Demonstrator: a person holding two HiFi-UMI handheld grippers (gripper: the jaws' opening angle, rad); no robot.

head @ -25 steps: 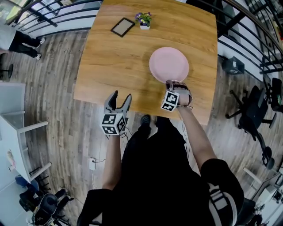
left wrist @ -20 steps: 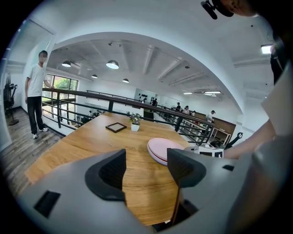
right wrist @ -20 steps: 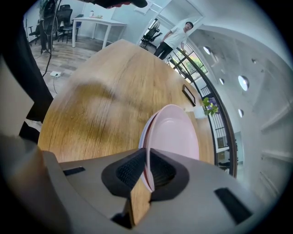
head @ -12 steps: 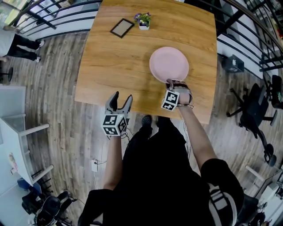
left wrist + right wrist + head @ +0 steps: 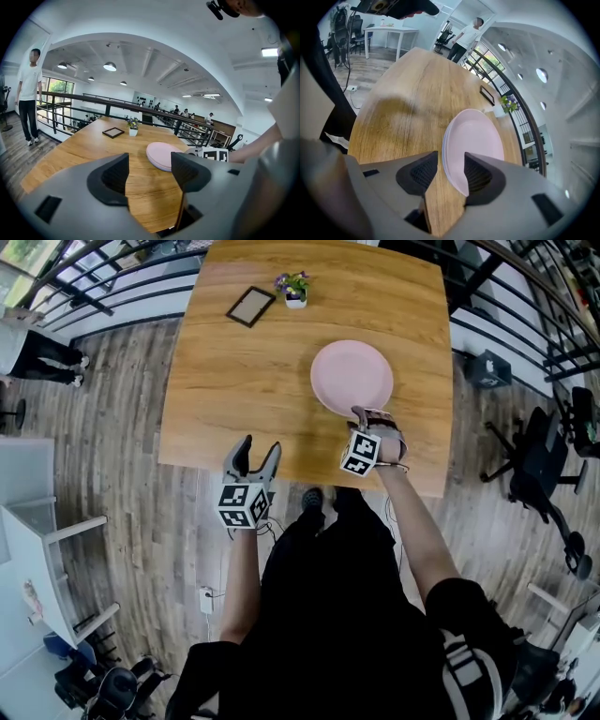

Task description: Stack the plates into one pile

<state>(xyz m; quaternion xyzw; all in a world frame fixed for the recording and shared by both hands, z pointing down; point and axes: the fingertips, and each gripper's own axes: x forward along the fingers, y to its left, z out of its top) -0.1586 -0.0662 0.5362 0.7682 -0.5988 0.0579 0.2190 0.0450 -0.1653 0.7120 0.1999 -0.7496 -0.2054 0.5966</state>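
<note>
Two grippers, one pile. Right gripper (image 5: 361, 414): jaws half spread, having just been opening, astride the near rim of the pile of pink plates (image 5: 352, 377) without pinching it. The pile is round, lies flat on the table (image 5: 234, 381) and sits directly ahead of the tips. Left gripper (image 5: 255, 448): jaws spread and empty, with the pile ahead to its right, well apart. Picture frame (image 5: 249, 306) and potted flowers (image 5: 294, 287): far beyond the pile. Stacking appears complete, and backing off looks unobstructed.

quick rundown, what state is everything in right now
plates, stacked in one pile, flat on the table
right tongs, open, jaws just opened, plate rim between them
left tongs, open, nothing between them
picture frame, lying flat
flower pot, upright
</note>
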